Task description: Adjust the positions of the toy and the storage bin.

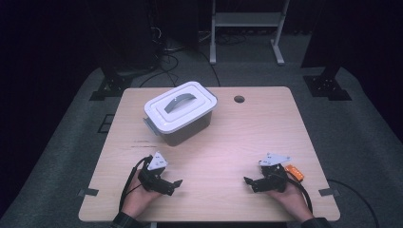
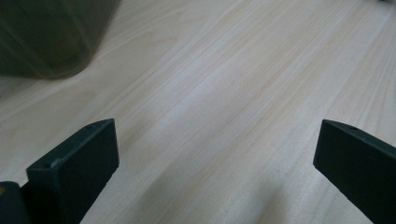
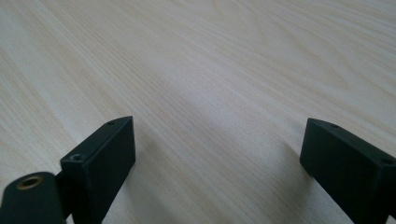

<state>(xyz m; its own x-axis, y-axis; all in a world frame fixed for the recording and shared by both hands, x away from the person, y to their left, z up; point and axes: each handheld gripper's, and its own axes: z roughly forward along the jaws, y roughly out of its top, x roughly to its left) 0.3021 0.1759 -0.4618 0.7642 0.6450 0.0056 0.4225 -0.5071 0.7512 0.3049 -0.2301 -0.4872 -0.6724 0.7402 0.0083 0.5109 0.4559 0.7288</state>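
Left gripper (image 1: 177,183) and right gripper (image 1: 247,181) rest on table (image 1: 223,137), jaws spread, empty; lidded box (image 1: 180,112) behind.

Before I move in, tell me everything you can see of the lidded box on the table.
The box is a rectangular plastic-looking container with a dark grey translucent body and a white lid. The lid is on and has a grey handle lying flat across its top, with a grey latch at the near-left end. It stands upright, turned at an angle to the table edges, on the far-left part of the top. Nothing touches it but the table; both hand-held grippers are well short of it. Its contents cannot be made out.
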